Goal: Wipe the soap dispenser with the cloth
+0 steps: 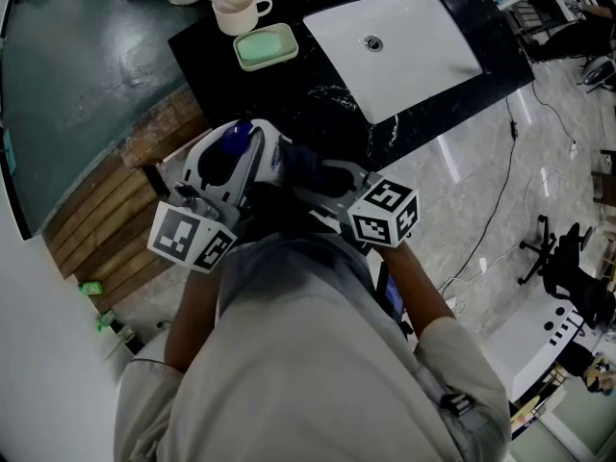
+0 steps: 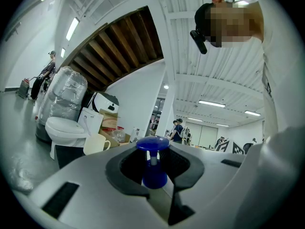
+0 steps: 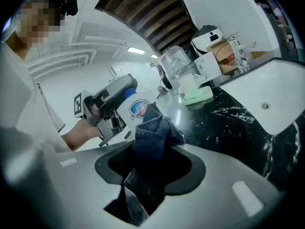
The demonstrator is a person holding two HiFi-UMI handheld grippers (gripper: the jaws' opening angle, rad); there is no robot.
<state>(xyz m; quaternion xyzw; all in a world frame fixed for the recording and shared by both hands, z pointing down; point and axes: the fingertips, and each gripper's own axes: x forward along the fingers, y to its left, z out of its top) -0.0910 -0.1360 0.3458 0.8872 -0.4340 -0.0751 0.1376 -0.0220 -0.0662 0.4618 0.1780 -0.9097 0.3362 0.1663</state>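
Cloth (image 3: 151,127) in down-tilted right gripper (image 3: 150,152), against dispenser (image 3: 135,109)

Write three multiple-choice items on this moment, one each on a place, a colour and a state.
1. Where is the green soap dish?
A) on the floor
B) on the black counter, next to the mug
C) on a chair

2. What colour is the pump on the soap dispenser?
A) blue
B) red
C) yellow

3. What state is the right gripper in?
A) open and empty
B) shut on a sponge
C) shut on the cloth

Key:
1 B, the head view shows the dish on the counter beside the mug.
2 A, the pump standing between the jaws of the left gripper is blue.
3 C, the right gripper view shows its jaws pinching the dark cloth.
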